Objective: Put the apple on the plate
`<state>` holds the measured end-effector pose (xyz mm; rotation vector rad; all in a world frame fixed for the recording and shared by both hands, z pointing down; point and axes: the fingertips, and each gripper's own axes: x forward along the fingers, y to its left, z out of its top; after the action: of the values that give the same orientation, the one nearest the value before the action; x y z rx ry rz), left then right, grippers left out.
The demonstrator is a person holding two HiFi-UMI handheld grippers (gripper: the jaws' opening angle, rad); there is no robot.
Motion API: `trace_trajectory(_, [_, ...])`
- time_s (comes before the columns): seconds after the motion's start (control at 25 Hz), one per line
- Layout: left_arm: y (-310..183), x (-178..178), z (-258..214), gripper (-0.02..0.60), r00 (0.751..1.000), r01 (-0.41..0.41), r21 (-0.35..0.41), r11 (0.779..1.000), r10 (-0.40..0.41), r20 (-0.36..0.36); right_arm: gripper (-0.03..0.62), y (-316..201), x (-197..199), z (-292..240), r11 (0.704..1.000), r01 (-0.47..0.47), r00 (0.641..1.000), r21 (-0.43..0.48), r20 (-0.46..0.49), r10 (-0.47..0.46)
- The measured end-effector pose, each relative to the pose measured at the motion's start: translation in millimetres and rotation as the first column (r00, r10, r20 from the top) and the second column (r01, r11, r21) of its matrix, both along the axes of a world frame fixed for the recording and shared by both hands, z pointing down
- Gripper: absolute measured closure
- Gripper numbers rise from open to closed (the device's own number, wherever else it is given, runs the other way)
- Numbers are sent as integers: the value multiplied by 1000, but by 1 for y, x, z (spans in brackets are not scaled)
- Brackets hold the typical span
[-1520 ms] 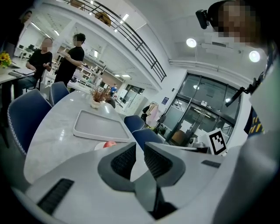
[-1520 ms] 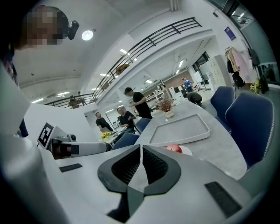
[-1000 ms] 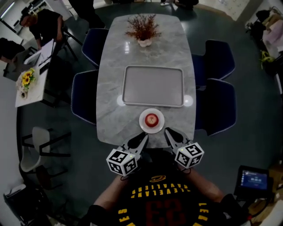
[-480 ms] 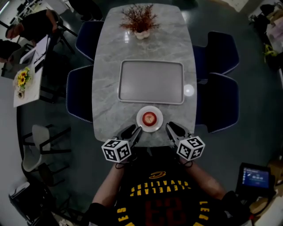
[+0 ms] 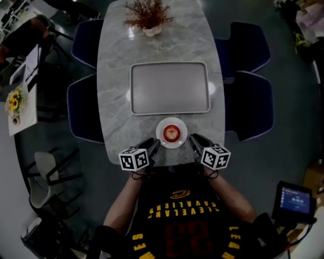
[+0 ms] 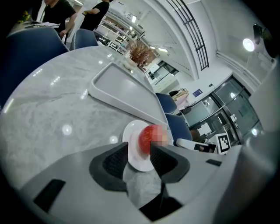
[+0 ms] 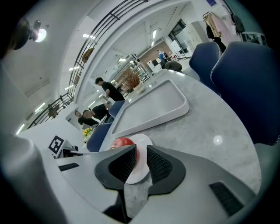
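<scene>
A red apple sits on a small white plate near the front edge of the marble table. My left gripper is just left of the plate with its jaws open and nothing between them. On the plate's right, my right gripper is also open and empty. In the left gripper view the apple and plate show beyond the left gripper. The right gripper view shows the apple and plate past the right gripper.
A large grey tray lies empty in the middle of the table, behind the plate. A potted dried plant stands at the far end. Dark blue chairs flank both sides. People sit at another desk to the far left.
Both grippers have sunk toward the table's front edge and now flank the plate more closely. The apple has stayed on the plate.
</scene>
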<state>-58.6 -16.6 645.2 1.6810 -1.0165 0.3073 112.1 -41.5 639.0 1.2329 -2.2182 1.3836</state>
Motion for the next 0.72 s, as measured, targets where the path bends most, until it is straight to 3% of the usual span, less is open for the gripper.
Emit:
trace_trajectory(0.16, [5,5,20,439,999,16,-64,998,-18,-34,533,3,-3,25,998,7,1000,-60,-12,-7])
trace_trajectory(0.44, [11,4,36,439,999,21,-109,994,-26,-46,533,14,-12,52,992,7,999,-128,-31,-11])
trace_trajectory(0.72, [11,8,46,439,994,45,-147,988,-60,-96,533,19,-10,64,977,-75,995,-199,42,85])
